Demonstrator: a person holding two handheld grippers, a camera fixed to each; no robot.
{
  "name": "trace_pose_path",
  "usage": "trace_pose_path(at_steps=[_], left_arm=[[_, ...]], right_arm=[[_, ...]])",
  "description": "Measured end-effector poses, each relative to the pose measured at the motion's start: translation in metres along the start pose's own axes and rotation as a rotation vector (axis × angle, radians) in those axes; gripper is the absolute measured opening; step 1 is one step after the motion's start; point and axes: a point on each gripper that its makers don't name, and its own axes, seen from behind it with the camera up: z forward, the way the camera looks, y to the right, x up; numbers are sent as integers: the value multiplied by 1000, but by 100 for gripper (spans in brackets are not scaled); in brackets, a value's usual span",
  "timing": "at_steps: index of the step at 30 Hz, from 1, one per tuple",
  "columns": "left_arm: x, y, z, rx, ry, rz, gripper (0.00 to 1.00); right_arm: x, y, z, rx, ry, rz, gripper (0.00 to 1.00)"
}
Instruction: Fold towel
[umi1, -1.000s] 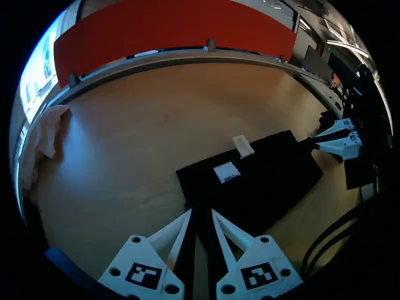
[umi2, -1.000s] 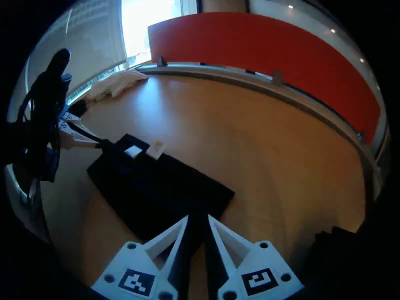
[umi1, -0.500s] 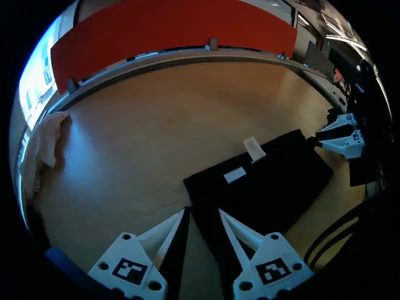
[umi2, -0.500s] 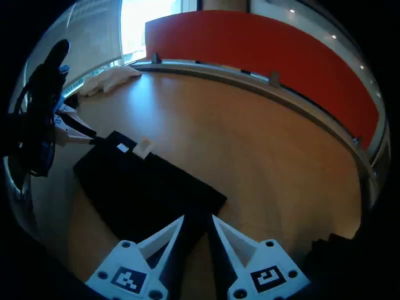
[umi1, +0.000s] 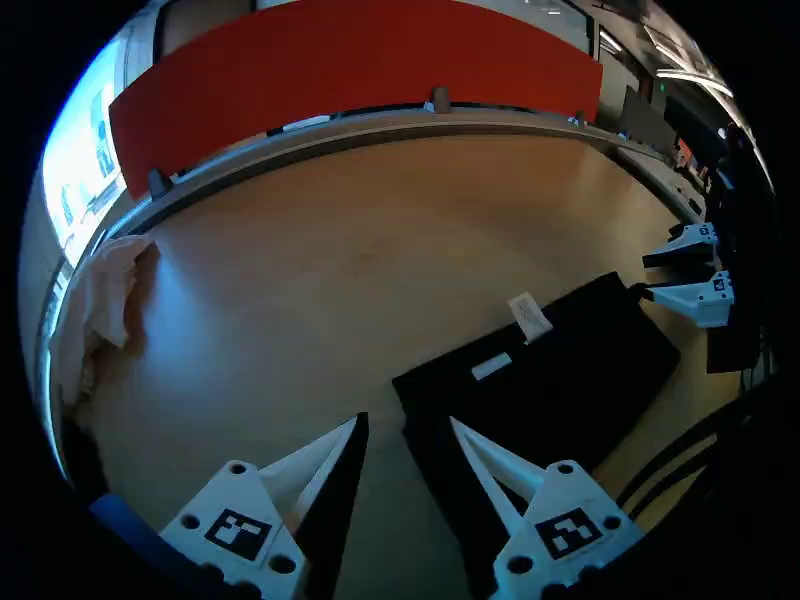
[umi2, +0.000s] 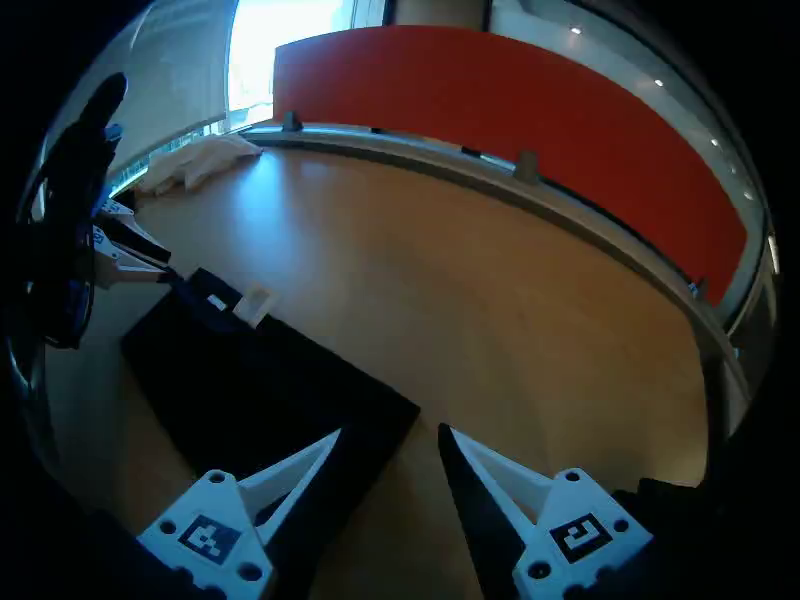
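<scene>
In the left gripper view, the left gripper (umi1: 405, 420) sits nearest, its jaws released and spread wide. The near corner of the black towel (umi1: 545, 385) lies in the gap between them, close against the inner edge of one finger; whether it touches cannot be told. The towel lies flat on the wooden surface (umi1: 330, 260), folded into a long rectangle. Two white tags (umi1: 528, 312) show on its top side, one of them sticking out past the edge onto the wood. At the towel's far corner the right gripper (umi1: 660, 275) stands with its fingers apart, the lower fingertip right at the cloth. Well away, at the surface's edge, lies a crumpled cream cloth (umi1: 100, 300). Beyond the rim stands a red panel (umi1: 350, 70).

In the right gripper view, the right gripper (umi2: 390, 430) is nearest, jaws likewise spread and gripping nothing. The towel's (umi2: 250, 390) corner lies just ahead of the gap. At the towel's opposite end, beside the tags (umi2: 255, 303), the left gripper (umi2: 150, 262) points at the corner, held by a dark hand (umi2: 75, 190). Farther off lie the cream cloth (umi2: 195, 160), the red panel (umi2: 520, 110) and a bright window (umi2: 290, 50).
</scene>
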Motion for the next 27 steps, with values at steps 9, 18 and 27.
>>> trace_pose_path(at_steps=[9,18,27], left_arm=[[-1,-8,-7,23,14,-41,68],[-3,-1,-10,-7,21,-72,93],[-5,3,-19,-5,26,-67,93]], right_arm=[[6,7,-3,-22,26,23,95],[6,6,-8,-19,27,17,100],[4,1,-18,-17,31,16,100]])
